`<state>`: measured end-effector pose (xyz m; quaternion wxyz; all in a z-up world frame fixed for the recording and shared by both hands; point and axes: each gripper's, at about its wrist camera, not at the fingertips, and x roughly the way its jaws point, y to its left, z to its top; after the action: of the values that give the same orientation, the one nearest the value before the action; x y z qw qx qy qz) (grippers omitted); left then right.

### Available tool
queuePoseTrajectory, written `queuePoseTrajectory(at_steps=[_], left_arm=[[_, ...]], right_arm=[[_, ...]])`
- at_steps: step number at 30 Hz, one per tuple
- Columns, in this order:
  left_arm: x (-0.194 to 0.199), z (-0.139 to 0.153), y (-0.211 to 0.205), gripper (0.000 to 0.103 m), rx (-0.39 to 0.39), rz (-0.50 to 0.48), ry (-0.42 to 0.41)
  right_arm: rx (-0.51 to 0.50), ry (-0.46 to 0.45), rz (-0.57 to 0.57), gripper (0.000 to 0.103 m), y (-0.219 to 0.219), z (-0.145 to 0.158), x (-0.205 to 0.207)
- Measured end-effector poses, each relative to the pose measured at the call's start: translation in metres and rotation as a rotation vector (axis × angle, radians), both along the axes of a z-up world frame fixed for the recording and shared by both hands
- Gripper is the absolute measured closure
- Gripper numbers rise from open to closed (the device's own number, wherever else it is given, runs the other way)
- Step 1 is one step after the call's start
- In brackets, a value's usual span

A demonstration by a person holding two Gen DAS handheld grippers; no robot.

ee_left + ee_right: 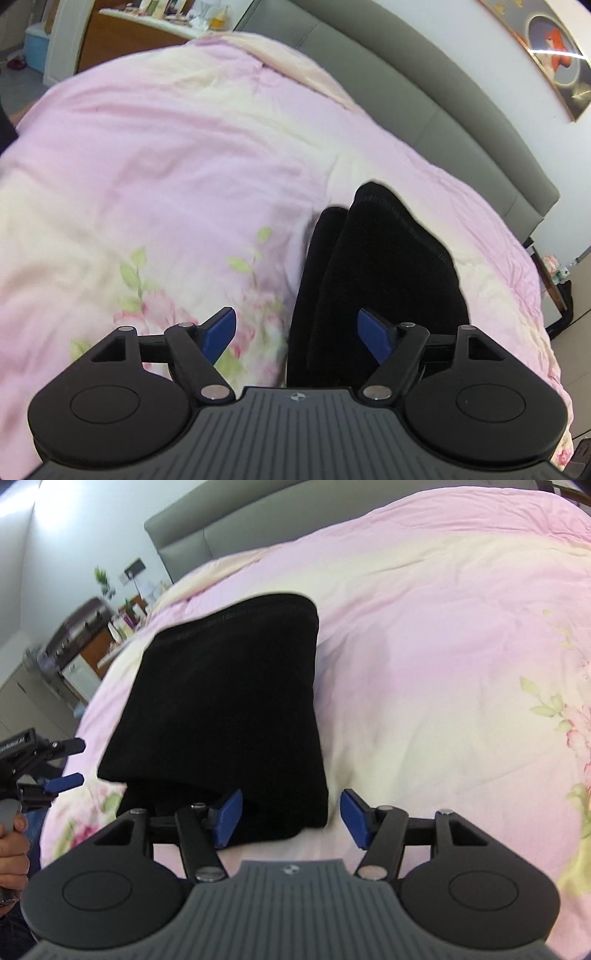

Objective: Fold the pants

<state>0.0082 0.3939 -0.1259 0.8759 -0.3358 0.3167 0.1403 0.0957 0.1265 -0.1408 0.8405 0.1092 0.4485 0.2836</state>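
The black pants [376, 266] lie folded into a compact stack on the pink floral quilt [166, 166], hem stitching at the far end. My left gripper [297, 334] hovers over their near end, open, its blue pads not touching the cloth. In the right wrist view the folded pants [221, 694] form a rough rectangle with a lower layer sticking out at the near edge. My right gripper [291, 818] is open over the pants' near right corner, with the pads clear of the fabric. The left gripper [72, 763] shows at the left edge, open, held by a hand [13, 853].
A grey padded headboard [424, 110] runs along the far side of the bed. A framed picture [554, 48] hangs on the wall above it. A bedside cabinet with small items [92, 642] stands past the bed's edge. The quilt [443, 664] spreads wide to the right of the pants.
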Motion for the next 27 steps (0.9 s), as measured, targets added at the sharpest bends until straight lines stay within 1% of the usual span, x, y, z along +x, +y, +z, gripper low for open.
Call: queuePoseTrajectory(at_steps=[3,5,6,9,10,13,15,17,19,22,23,24,26,27], left_arm=[[0.009,0.010,0.015,0.012,-0.032,-0.053,-0.013],[0.021,0.010,0.020,0.010,-0.068,-0.100,0.012],[0.027,0.009,0.021,0.009,-0.069,-0.117,0.029],[0.049,-0.003,0.018,0.009,-0.030,-0.171,0.072],[0.055,-0.010,0.018,0.009,-0.041,-0.186,0.086],[0.071,-0.029,0.022,0.009,-0.129,-0.206,0.121],[0.081,-0.038,0.023,0.009,-0.154,-0.224,0.144],[0.088,-0.046,0.025,0.009,-0.175,-0.236,0.146],[0.091,-0.054,0.032,0.007,-0.239,-0.247,0.133],[0.099,-0.068,0.044,0.002,-0.348,-0.259,0.130],[0.102,-0.073,0.047,0.000,-0.382,-0.265,0.129],[0.105,-0.078,0.050,0.000,-0.415,-0.271,0.127],[0.110,-0.087,0.055,0.000,-0.483,-0.279,0.123],[0.112,-0.091,0.056,0.000,-0.505,-0.283,0.120]], right_arm=[[0.049,0.010,-0.012,0.044,-0.007,0.004,0.009],[0.077,0.023,-0.016,0.043,-0.010,0.005,0.016],[0.086,0.027,-0.015,0.043,-0.010,0.007,0.017],[0.101,0.030,-0.008,0.041,-0.011,0.010,0.024],[0.101,0.031,-0.005,0.041,-0.010,0.010,0.027],[0.094,0.031,0.013,0.039,-0.014,0.009,0.037],[0.090,0.037,0.029,0.037,-0.010,0.009,0.046],[0.088,0.045,0.045,0.034,-0.006,0.008,0.056],[0.096,0.057,0.063,0.031,-0.004,0.007,0.067],[0.155,0.108,0.089,0.022,-0.001,0.002,0.085],[0.181,0.132,0.094,0.022,0.000,0.000,0.093],[0.205,0.160,0.097,0.021,0.000,-0.003,0.100],[0.245,0.214,0.096,0.015,0.004,-0.011,0.117],[0.257,0.231,0.093,0.015,0.004,-0.015,0.124]])
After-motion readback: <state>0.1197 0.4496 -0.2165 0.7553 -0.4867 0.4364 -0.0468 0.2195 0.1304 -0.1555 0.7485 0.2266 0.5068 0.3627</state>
